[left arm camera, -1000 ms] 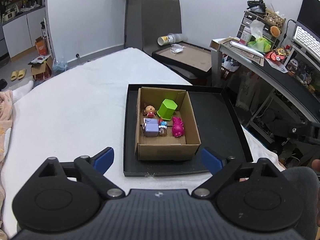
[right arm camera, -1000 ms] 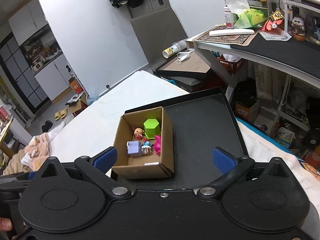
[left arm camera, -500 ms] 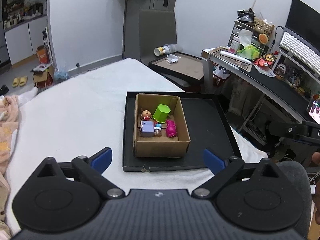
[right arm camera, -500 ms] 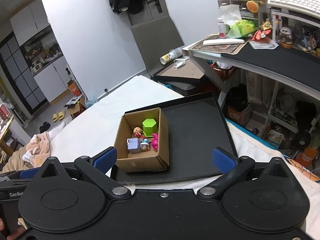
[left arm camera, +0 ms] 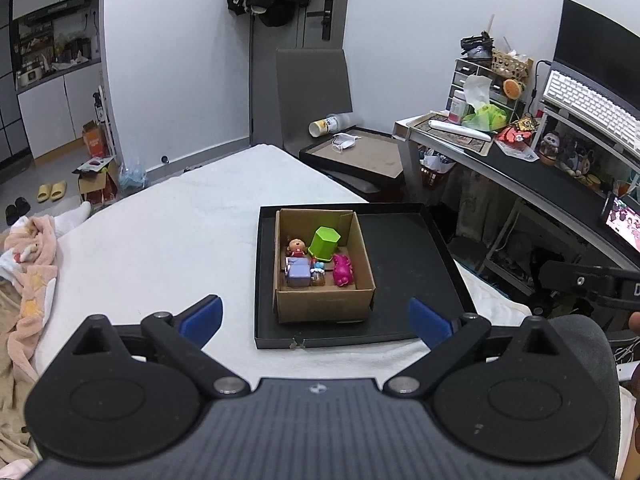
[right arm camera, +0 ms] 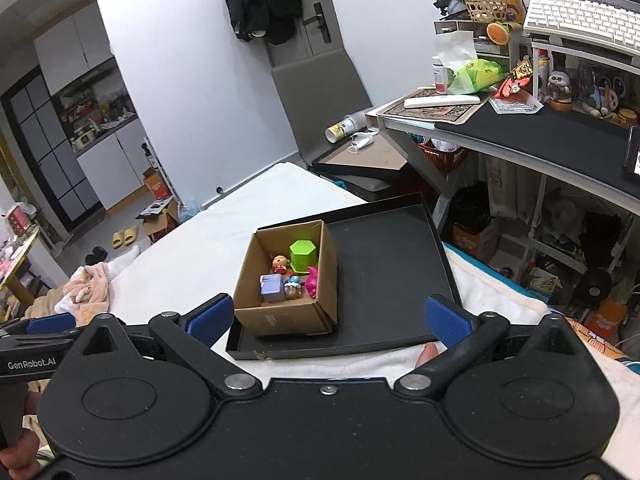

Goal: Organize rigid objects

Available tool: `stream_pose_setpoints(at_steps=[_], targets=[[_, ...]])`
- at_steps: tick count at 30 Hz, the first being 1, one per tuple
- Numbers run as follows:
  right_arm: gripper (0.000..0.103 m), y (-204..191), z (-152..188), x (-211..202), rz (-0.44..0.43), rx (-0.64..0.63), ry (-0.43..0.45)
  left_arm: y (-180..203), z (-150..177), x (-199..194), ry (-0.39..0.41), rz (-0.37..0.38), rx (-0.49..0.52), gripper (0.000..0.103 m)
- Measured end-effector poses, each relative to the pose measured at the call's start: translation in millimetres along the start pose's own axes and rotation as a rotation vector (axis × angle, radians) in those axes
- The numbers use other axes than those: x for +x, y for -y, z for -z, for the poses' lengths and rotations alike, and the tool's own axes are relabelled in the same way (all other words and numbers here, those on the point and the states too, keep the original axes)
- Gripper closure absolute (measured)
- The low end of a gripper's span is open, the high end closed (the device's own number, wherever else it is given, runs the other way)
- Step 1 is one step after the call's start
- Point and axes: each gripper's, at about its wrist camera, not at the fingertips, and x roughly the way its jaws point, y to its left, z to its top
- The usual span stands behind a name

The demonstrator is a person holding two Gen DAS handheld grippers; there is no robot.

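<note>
Cardboard box (left arm camera: 324,304) sits open-topped in the left half of a black tray (left arm camera: 404,264), tray on a white-covered bed (left arm camera: 160,232). Right half of the tray is bare. Inside the box: green hexagonal cup (left arm camera: 325,243) at the far side, tilted; small doll figure with a red top (left arm camera: 296,246) just left of it; lilac block toy (left arm camera: 298,274) near the front left; magenta animal toy (left arm camera: 343,271) along the right wall; a tiny blue-and-brown figure (left arm camera: 318,272) between block and magenta toy, too small to tell what it is, maybe two pieces. Same layout in right wrist view: box (right arm camera: 280,320), green cup (right arm camera: 303,255), lilac block (right arm camera: 272,289), magenta toy (right arm camera: 312,280), tray (right arm camera: 392,280).

Left gripper (left arm camera: 316,318) held back from the tray's near edge, blue pads wide apart, nothing between them. Right gripper (right arm camera: 328,316) likewise spread wide, empty, short of the tray. A fingertip (right arm camera: 425,354) shows under the right gripper's right finger.

Around: pink blanket (left arm camera: 28,280) bunched at the bed's left, cluttered desk (left arm camera: 520,160) to the right with a white keyboard (left arm camera: 588,108), grey chair (left arm camera: 314,92) beyond the bed, yellow slippers (left arm camera: 52,191) on the floor.
</note>
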Motion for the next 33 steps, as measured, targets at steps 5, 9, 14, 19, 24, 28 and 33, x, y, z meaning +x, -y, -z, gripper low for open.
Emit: stream_pose_setpoints(at_steps=[5, 9, 14, 19, 24, 28, 33], targets=[[0.000, -4.3, 0.1, -5.8, -0.002, -0.014, 0.012, 3.4, 3.3, -6.2, 0.002, 0.010, 0.010, 0.004], [0.000, -10.4, -1.6, -10.0, -0.003, -0.031, 0.022, -0.9, 1.0, -9.0, 0.009, 0.005, 0.000, 0.004], [0.000, -14.2, -0.6, -11.4, -0.009, -0.035, 0.024, -4.7, 1.1, -14.0, 0.019, 0.001, -0.006, 0.004], [0.000, -18.9, 1.8, -10.2, -0.014, -0.047, 0.015, -7.1, 1.9, -16.9, 0.022, -0.004, -0.010, 0.004], [0.000, -23.4, 2.6, -11.6, -0.015, -0.060, 0.017, -7.5, 2.0, -17.8, 0.023, -0.002, -0.009, 0.004], [0.000, -24.6, 3.2, -12.6, -0.013, -0.066, 0.018, -7.5, 1.9, -17.8, 0.022, -0.001, -0.009, 0.004], [0.000, -25.1, 3.2, -12.4, -0.012, -0.067, 0.017, -8.2, 2.5, -18.9, 0.015, 0.004, -0.016, 0.004]])
